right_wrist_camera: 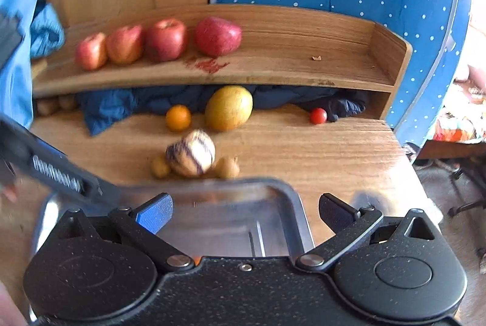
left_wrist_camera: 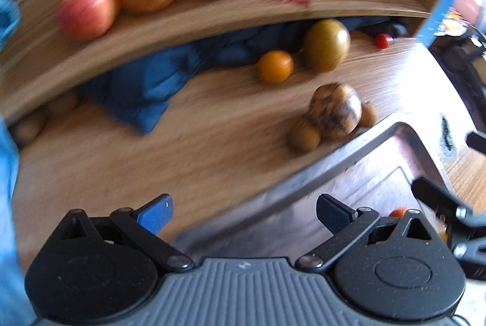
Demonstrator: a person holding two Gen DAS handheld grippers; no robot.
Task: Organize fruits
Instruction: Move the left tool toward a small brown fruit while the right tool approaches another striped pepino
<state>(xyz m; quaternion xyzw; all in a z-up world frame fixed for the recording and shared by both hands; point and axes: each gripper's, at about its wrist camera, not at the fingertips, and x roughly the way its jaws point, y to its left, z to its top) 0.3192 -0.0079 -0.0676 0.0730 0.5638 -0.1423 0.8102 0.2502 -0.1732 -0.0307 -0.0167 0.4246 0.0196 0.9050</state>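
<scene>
A: Entry. The striped fruit (right_wrist_camera: 190,152) sits mid-counter, just behind the far rim of the metal tray (right_wrist_camera: 296,222), with two small yellow-brown fruits (right_wrist_camera: 160,167) touching it, one on each side. Further toward the counter's back edge: an orange (right_wrist_camera: 178,117) and a large yellow-green fruit (right_wrist_camera: 228,108), close together at the shelf's foot; a cherry tomato (right_wrist_camera: 318,115) well apart, toward the back right corner. Four red apples (right_wrist_camera: 165,39) are lined up on the left part of the shelf (right_wrist_camera: 303,64).

B: Jaws?

A: Left gripper (left_wrist_camera: 243,213) wide open, holding nothing, over the tray's near-left side. Right gripper (right_wrist_camera: 246,213) equally wide open, empty, above the tray's interior. Something orange shows at the tray's bottom in both views; too hidden to identify.

B: Judgement on the step?

A: Likely a reach for the striped fruit cluster. Both views are smeared, so the approach should slow first. The striped fruit is round and its neighbours touch it; the jaws should straddle its widest part and close gently, or the small fruits may roll toward the counter's edge.

B: Risk?

A: Clipping the tray rim.
</scene>
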